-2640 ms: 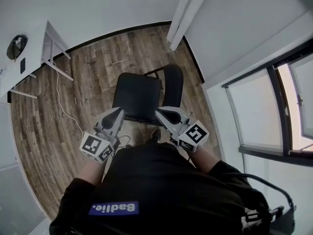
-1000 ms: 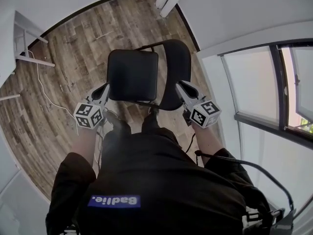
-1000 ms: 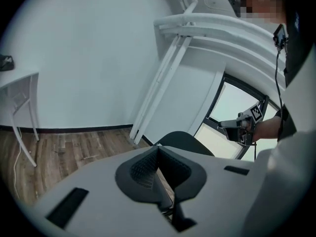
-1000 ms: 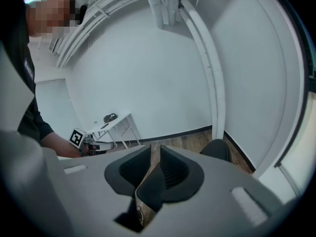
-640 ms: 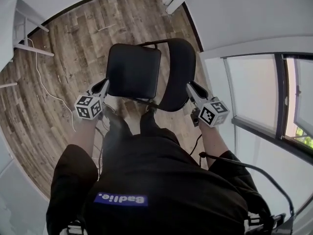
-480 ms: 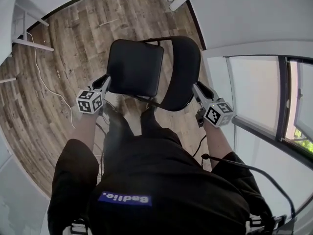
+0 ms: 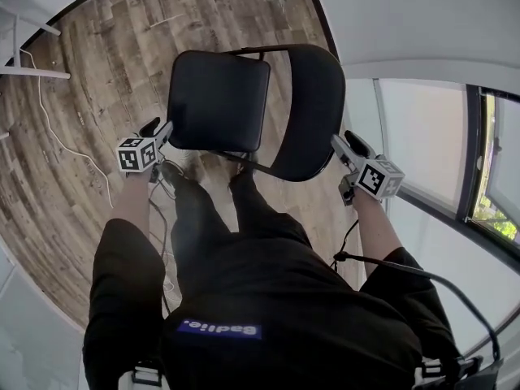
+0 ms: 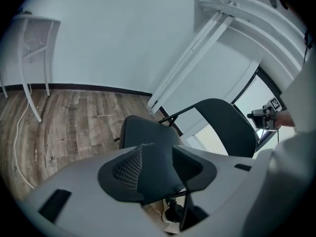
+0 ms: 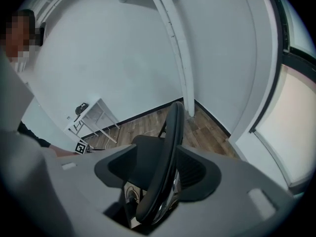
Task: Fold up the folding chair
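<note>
The black folding chair stands unfolded on the wood floor, its seat level and its backrest upright on the right. My left gripper is at the seat's left edge. In the left gripper view, that gripper has its jaws opening, with the seat's edge in the gap and the pads apart from it. My right gripper is at the backrest's outer side. In the right gripper view, its jaws are opening too, with the backrest edge-on between them and a gap on each side.
The person's legs and a shoe are right in front of the chair. A white table's legs and a white cable are at the far left. A window and a white wall close off the right.
Both grippers have sunk and spread apart, the left to the seat's left edge and the right to the backrest's outer side. The head camera has come closer over the chair.
</note>
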`<state>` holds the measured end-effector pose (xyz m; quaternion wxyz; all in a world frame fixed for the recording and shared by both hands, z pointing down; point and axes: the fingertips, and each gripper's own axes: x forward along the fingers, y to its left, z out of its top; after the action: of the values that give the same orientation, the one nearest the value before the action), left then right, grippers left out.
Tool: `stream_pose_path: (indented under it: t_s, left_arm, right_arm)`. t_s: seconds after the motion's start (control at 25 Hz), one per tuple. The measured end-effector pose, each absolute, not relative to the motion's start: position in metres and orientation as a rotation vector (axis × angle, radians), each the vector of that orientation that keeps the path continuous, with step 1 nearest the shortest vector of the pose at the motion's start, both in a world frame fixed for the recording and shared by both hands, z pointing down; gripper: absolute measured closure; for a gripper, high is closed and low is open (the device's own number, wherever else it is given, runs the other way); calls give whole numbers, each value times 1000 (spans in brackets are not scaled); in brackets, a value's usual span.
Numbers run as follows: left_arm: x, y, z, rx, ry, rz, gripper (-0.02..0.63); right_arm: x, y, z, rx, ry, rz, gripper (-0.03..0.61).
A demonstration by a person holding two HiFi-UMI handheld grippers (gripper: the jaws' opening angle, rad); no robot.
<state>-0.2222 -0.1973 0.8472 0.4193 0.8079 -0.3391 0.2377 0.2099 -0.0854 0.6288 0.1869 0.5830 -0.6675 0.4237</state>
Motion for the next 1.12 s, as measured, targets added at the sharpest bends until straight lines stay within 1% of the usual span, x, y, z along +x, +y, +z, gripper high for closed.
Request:
stream_pose_path:
  t_s: [0.28, 0.64, 0.84, 1.0, 1.12]
  left_arm:
    - [-229, -195, 917, 1981, -727, 609, 379]
    - [-230, -213, 1006, 1938, -623, 624, 316]
    - [-224, -215, 1050, 1893, -516, 610, 299]
    - [-222, -217, 1079, 1856, -472, 605, 268]
    - [-218, -219, 1096, 1820, -428, 575, 259]
  right_arm:
    - [217, -89, 655, 1619, -1811, 1210, 307]
    - [216, -98, 689, 1587, -1751, 1227, 255]
    - [219, -99, 714, 1569, -1772, 1282, 244]
    - [213, -101, 724, 1543, -1733, 1305, 242]
    - [210, -102, 733, 1498, -1744, 1325, 242]
